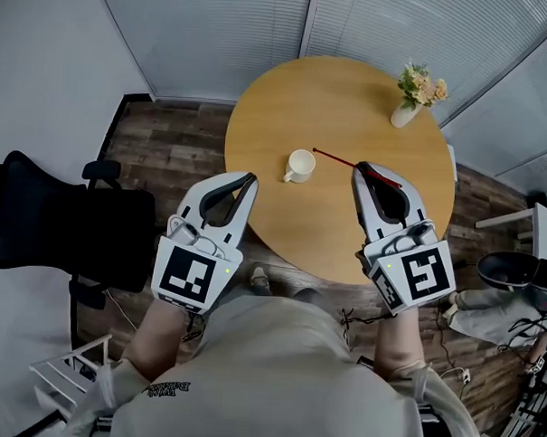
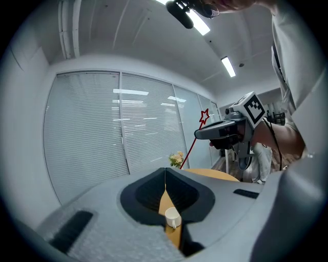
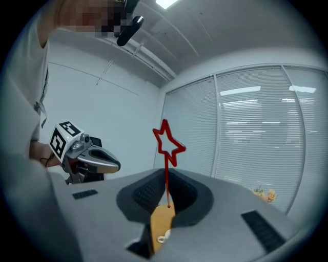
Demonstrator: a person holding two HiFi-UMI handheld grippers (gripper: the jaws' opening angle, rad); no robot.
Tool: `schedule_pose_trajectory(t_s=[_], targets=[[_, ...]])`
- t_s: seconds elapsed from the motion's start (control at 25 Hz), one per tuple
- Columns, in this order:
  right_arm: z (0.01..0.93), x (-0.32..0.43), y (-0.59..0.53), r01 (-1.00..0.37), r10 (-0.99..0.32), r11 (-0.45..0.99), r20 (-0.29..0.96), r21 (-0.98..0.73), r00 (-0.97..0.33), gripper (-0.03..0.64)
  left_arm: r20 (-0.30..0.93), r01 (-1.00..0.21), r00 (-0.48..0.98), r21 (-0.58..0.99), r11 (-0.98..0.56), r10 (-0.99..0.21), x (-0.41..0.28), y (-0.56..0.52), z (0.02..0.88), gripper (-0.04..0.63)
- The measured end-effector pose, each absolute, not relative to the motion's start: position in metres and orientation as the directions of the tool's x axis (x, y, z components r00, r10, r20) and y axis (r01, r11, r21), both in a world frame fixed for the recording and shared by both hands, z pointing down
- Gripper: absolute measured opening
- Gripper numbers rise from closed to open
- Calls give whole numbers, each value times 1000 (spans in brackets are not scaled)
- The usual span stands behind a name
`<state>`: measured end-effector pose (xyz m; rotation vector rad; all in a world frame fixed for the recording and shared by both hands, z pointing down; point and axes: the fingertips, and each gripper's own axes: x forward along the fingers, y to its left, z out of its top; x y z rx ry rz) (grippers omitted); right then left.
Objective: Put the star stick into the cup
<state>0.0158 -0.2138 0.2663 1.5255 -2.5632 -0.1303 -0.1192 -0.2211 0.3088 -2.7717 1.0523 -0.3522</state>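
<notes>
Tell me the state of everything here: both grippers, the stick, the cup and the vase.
Left gripper: fingers shut, empty.
Right gripper: shut on the stick.
Stick: held, star end up, not yet in the cup.
Cup: upright on the table.
Vase: upright, holding flowers.

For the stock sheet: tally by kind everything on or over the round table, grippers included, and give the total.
Cup: 1
Star stick: 1
Vase of flowers: 1
Grippers: 2 (left gripper, right gripper)
Total: 5
</notes>
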Motion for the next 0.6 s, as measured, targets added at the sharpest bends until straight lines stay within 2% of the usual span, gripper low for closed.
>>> schedule_pose_trajectory(t_s=[0.6], targets=[[279, 15, -247, -846, -858, 512, 142, 150, -494, 36, 176, -664, 699, -199, -721, -693, -124, -248, 316, 23]])
